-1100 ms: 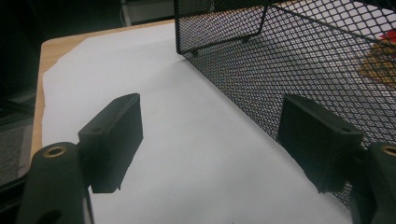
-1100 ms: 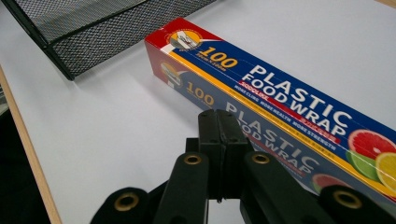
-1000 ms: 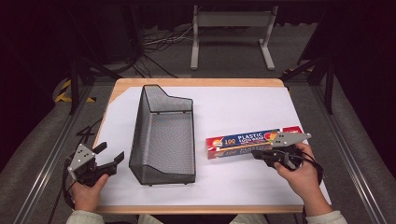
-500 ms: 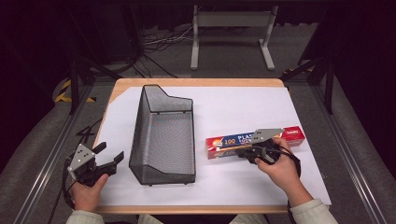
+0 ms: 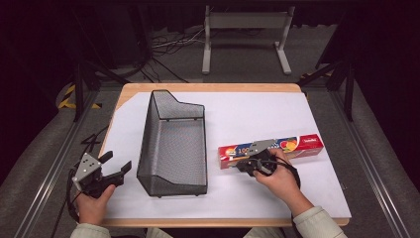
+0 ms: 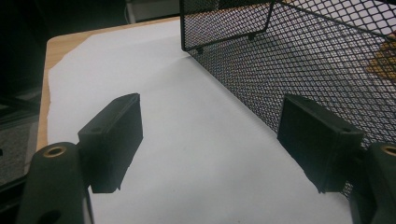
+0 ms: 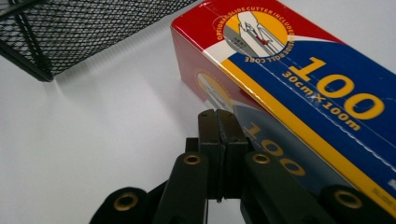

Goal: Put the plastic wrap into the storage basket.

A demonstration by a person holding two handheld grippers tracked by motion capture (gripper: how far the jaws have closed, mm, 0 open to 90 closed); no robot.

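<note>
A long red, blue and yellow wrap box [image 5: 297,145] lies on the white sheet at the right, printed with "100" [image 7: 303,70]. My right gripper [image 5: 246,166] is shut with nothing between its jaws. Its closed tips [image 7: 218,116] sit low against the box's near side, close to its left end. My left gripper [image 5: 116,166] stands open at the table's front left, just left of the black mesh basket [image 5: 148,134]. Its two pads [image 6: 114,126] are wide apart over bare paper, and the basket wall [image 6: 289,56] runs right behind the right jaw.
The mesh basket's near corner [image 7: 70,28] lies a short way left of the box end. White paper [image 5: 247,114] covers most of the wooden table [image 5: 208,88]. A metal stand [image 5: 245,34] and cables are on the dark floor beyond.
My right hand has slid left along the box from its right part to near its left end and has come lower. The left hand has stayed put.
</note>
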